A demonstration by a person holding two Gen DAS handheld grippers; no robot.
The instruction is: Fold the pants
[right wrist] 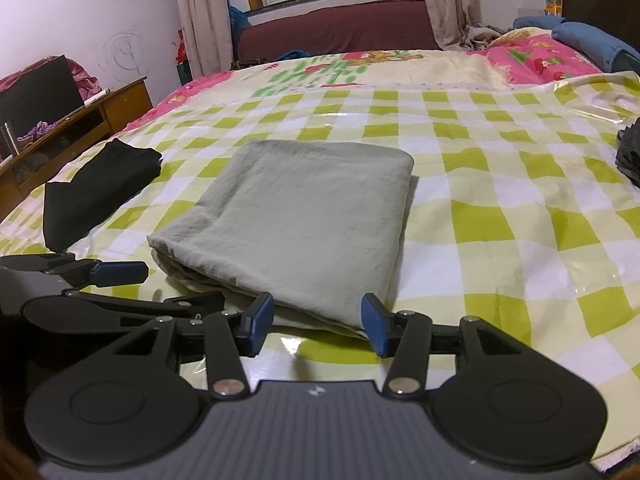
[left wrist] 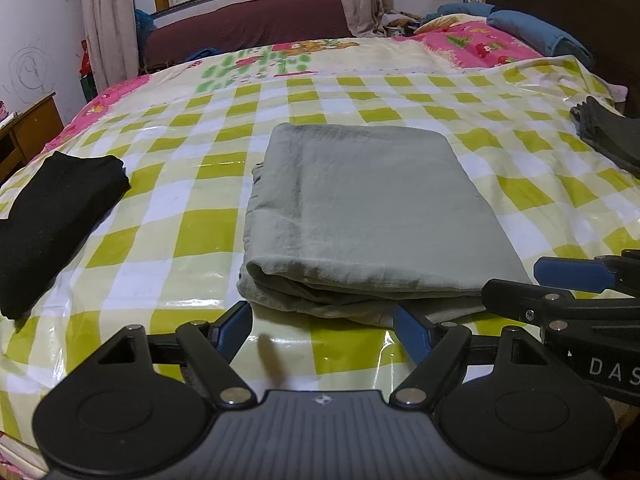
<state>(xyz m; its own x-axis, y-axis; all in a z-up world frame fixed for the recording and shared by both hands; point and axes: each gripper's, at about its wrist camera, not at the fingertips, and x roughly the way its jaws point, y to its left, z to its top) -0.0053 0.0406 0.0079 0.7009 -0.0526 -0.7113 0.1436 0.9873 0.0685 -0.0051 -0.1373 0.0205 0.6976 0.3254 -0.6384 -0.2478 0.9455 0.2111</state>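
The grey-green pants [left wrist: 368, 208] lie folded into a flat rectangle on the green-and-white checked sheet [left wrist: 180, 240] in the middle of the bed. My left gripper [left wrist: 324, 330] stands open just short of their near folded edge, with only sheet between its blue pads. The right gripper [left wrist: 516, 282] shows at that view's right, at the pants' near right corner. In the right wrist view the pants [right wrist: 304, 216] run away from my right gripper [right wrist: 318, 322], which is open; the cloth's near edge lies between its fingertips without being pinched. The left gripper [right wrist: 160, 288] sits to the left.
A folded black garment [left wrist: 56, 224] [right wrist: 96, 196] lies on the sheet to the left. A dark garment [left wrist: 612, 136] lies at the right edge. Blue pillows [left wrist: 536, 32] and a pink quilt are at the bed's far end. A wooden cabinet [right wrist: 100, 116] stands left of the bed.
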